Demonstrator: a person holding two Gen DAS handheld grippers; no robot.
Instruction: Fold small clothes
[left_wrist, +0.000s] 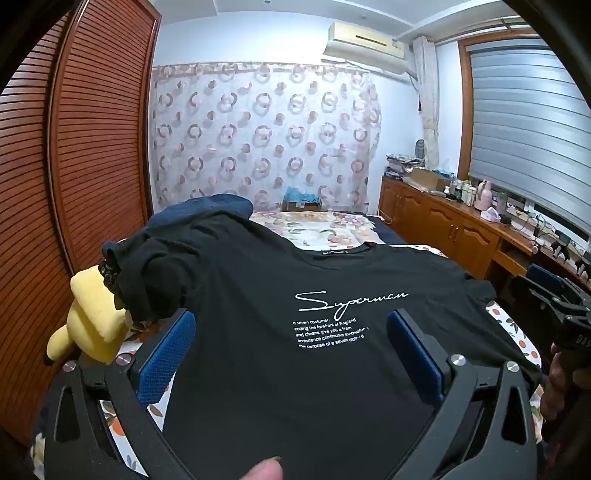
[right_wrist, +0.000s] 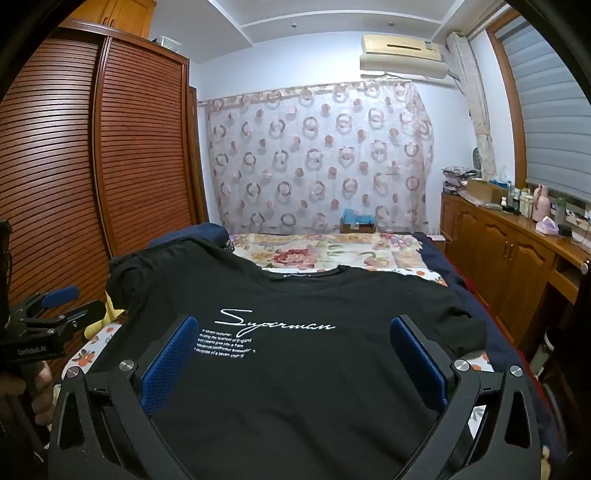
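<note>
1. Your black T-shirt (left_wrist: 295, 325) lies front side up on the bed (left_wrist: 325, 225), over a floral sheet. Collar points away from you; hem lies nearest, passing under both cameras.
2. Long axis, hem to collar, runs straight ahead along the fingers of both tools. The shirt sits directly below and in front of each.
3. Left gripper (left_wrist: 291, 354): jaws wide open, blue pads well apart, nothing held. They straddle the printed chest area from above; contact with the cloth cannot be told.
4. Right gripper (right_wrist: 295, 354): jaws equally wide, empty, over the same middle band of the shirt.
5. The far left sleeve (left_wrist: 147, 280) is bunched up in a lump beside a yellow plush toy (left_wrist: 92, 321). The right sleeve (right_wrist: 454, 321) lies flat and spread.
6. Judgement: neither tool is clearly nearer the garment. The left one is closer to the bunched sleeve, which probably needs flattening before a clean fold.
7. Readable print: script "Superman" (right_wrist: 277, 321), with small lines below, partly legible: "a seven costumer", "forefront of England".
8. The other tool's body, seen at the left edge of the right view, shows lettering like "GenRobot.AI".
</note>
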